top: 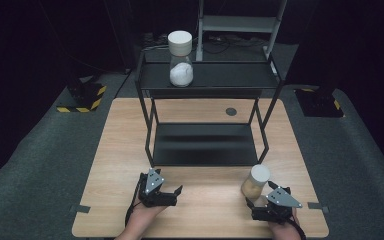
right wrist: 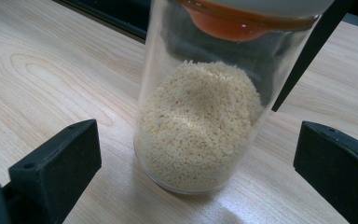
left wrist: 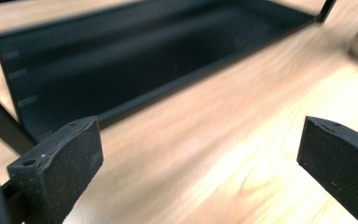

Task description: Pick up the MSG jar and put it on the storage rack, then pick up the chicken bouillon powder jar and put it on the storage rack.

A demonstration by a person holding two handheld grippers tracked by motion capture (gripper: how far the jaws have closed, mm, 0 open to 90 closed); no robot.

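Between the right tool's (right wrist: 198, 154) jaws, grain jar (right wrist: 200, 121).

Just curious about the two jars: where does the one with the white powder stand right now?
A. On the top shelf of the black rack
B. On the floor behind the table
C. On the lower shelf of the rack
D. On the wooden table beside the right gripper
A: in the high view the jar of white powder stands upright on the top shelf of the black rack, while the jar of pale grains is the one on the table.
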